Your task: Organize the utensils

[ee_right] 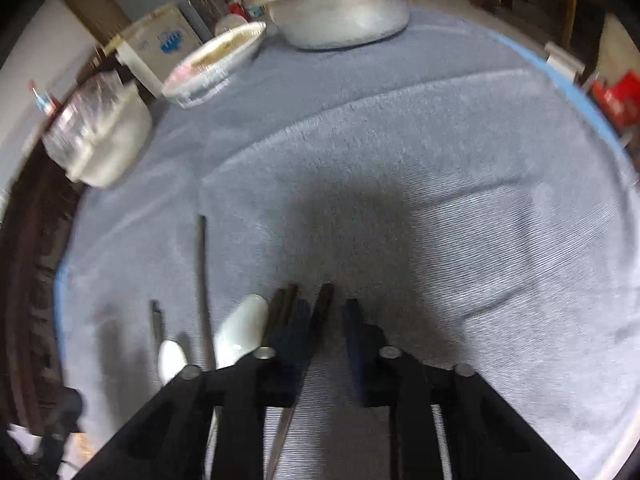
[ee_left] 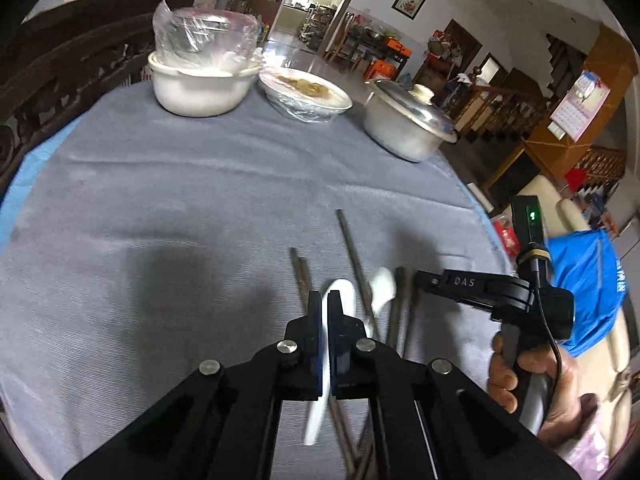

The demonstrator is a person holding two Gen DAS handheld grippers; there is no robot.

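Grey ribbed cloth covers a round table, a blue underlayer showing at its rim. Nearest the left-wrist camera, at 6 o'clock, the left gripper is clamped on the handle of a white spoon. A second white spoon lies just beyond at 1 o'clock among dark chopsticks. In the blurred right-wrist view, the right gripper is parted, and one chopstick appears to lie between its fingers, untouched as far as can be told. Farther off, a white pot at 11 o'clock, a wrapped dish at 12 and a lidded metal pot at 1 are seen. Beyond, a tiled hall, doorways and a wall calendar are visible.
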